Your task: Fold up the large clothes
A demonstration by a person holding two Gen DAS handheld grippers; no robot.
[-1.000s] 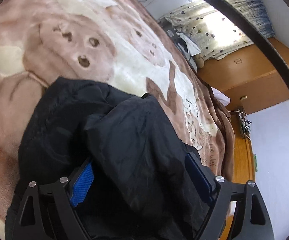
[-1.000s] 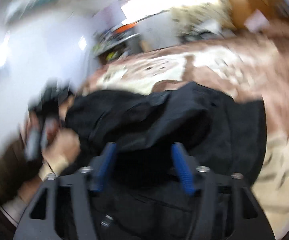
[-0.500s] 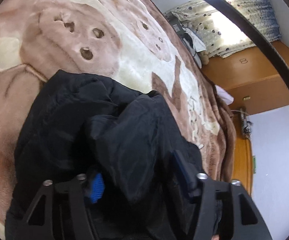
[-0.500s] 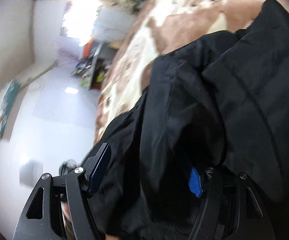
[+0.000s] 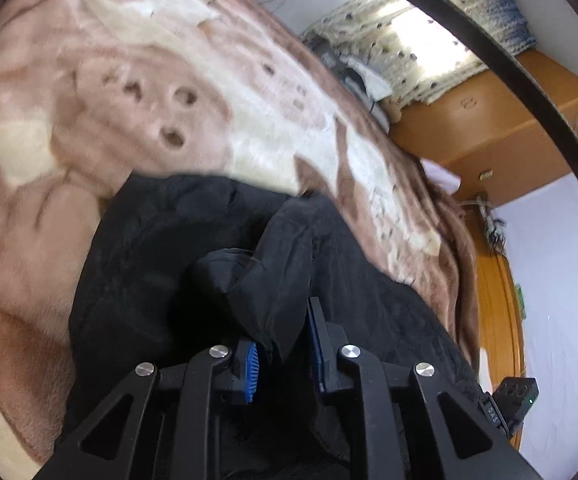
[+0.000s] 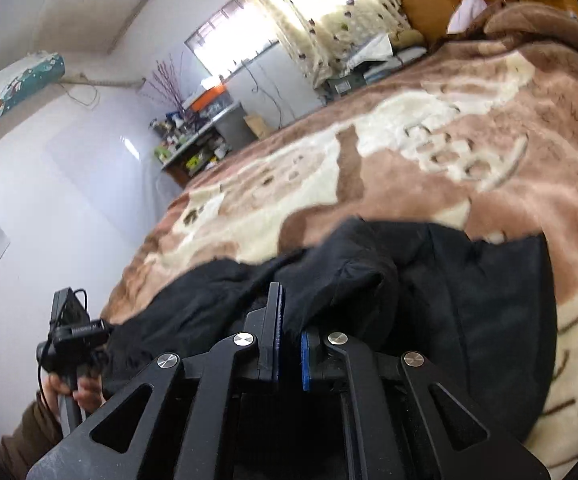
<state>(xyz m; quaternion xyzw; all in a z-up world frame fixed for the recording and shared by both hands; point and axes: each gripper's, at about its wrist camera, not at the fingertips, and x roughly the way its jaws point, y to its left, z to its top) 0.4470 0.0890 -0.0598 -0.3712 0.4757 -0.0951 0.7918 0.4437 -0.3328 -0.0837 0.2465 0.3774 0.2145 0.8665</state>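
A large black garment [image 5: 149,280] lies bunched on a brown and cream blanket [image 5: 169,80] that covers the bed. My left gripper [image 5: 283,344] is shut on a raised fold of the black garment, with cloth pinched between its blue pads. In the right wrist view the same garment [image 6: 469,300] spreads to the right. My right gripper [image 6: 289,332] is shut on another bunched fold of it. The person's left hand and the left gripper's handle [image 6: 71,340] show at the lower left of the right wrist view.
The blanket [image 6: 409,160] runs far and right. A wooden headboard [image 5: 489,120] and a curtained window [image 5: 409,40] stand beyond the bed. A cluttered shelf [image 6: 193,128] stands against the far wall. A white wall [image 6: 69,160] lies left.
Both grippers have closed from wide open onto folds of the black garment. The right gripper has swung back level after a fast, blurred tilt.
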